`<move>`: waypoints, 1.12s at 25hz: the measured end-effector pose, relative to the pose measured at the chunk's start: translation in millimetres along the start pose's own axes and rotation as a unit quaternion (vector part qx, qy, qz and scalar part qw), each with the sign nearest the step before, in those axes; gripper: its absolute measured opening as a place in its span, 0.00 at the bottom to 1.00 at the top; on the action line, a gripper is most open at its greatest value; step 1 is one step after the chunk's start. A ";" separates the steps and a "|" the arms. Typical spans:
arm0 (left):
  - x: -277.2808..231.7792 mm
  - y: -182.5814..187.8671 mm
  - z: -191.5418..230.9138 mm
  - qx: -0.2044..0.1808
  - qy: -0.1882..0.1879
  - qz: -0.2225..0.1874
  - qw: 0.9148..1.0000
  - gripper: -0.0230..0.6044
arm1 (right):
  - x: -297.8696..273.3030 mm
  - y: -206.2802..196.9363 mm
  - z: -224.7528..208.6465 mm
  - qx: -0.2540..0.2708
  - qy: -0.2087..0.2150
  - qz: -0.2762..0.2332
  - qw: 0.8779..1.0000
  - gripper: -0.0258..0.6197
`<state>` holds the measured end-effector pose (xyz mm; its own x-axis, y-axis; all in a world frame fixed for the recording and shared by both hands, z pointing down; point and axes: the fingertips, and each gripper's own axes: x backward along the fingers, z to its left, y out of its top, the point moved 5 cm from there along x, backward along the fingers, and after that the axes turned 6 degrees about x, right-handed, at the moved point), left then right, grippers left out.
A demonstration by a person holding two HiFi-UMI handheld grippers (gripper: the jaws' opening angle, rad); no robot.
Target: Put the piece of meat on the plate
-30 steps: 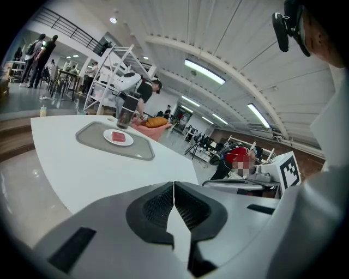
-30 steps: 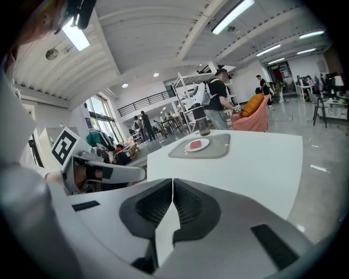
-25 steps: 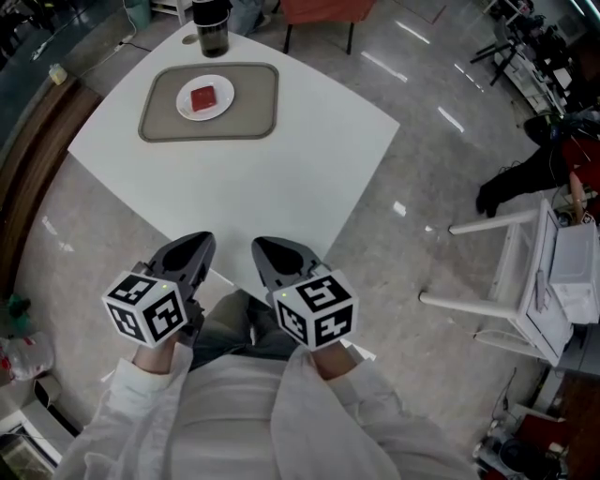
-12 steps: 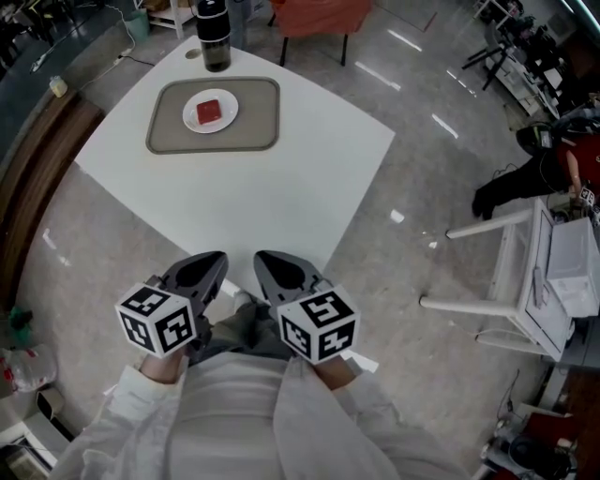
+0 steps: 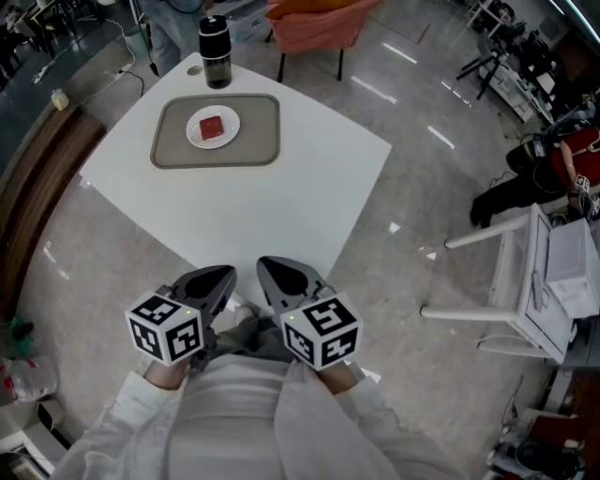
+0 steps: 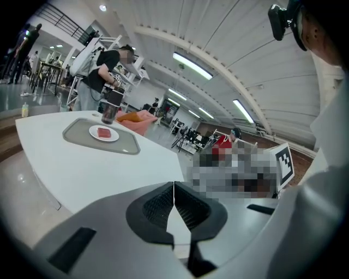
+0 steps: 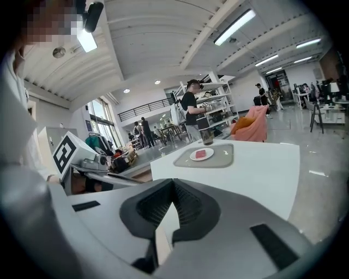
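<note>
A red piece of meat (image 5: pixel 213 126) lies on a small white plate (image 5: pixel 200 136), which stands on a grey tray (image 5: pixel 253 127) at the far end of the white table (image 5: pixel 272 202). The meat (image 6: pixel 103 132) (image 7: pixel 200 154) shows small and distant in both gripper views. My left gripper (image 5: pixel 223 277) and right gripper (image 5: pixel 272 270) hover side by side just off the table's near corner, close to my body. Both are shut with nothing between the jaws, far from the plate.
A dark bottle (image 5: pixel 215 52) stands behind the tray, with an orange chair (image 5: pixel 314 23) beyond it. White furniture (image 5: pixel 525 281) stands on the floor at the right. A person (image 6: pixel 101 76) stands past the table's far end.
Both grippers have drawn back a little from the table edge and risen slightly; the table and tray sit lower in the head view. Both stay shut.
</note>
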<state>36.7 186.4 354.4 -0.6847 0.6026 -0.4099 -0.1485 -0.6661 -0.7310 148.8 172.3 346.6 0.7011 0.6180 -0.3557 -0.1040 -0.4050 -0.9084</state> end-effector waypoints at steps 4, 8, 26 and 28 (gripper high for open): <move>0.9 1.1 2.5 0.004 0.003 0.000 1.000 0.06 | 0.9 2.1 -1.7 0.007 -0.002 -0.001 1.000 0.06; -0.8 4.5 5.3 0.003 0.003 0.001 1.000 0.06 | -0.6 3.6 -7.5 0.010 -0.007 -0.001 1.000 0.06; -11.6 3.3 -1.3 0.011 -0.020 0.012 1.000 0.06 | 0.7 9.1 -9.5 0.024 0.003 0.007 1.000 0.06; -13.3 1.3 -3.9 0.013 -0.027 0.012 0.999 0.06 | 2.4 6.3 -10.1 0.022 0.002 0.009 1.000 0.06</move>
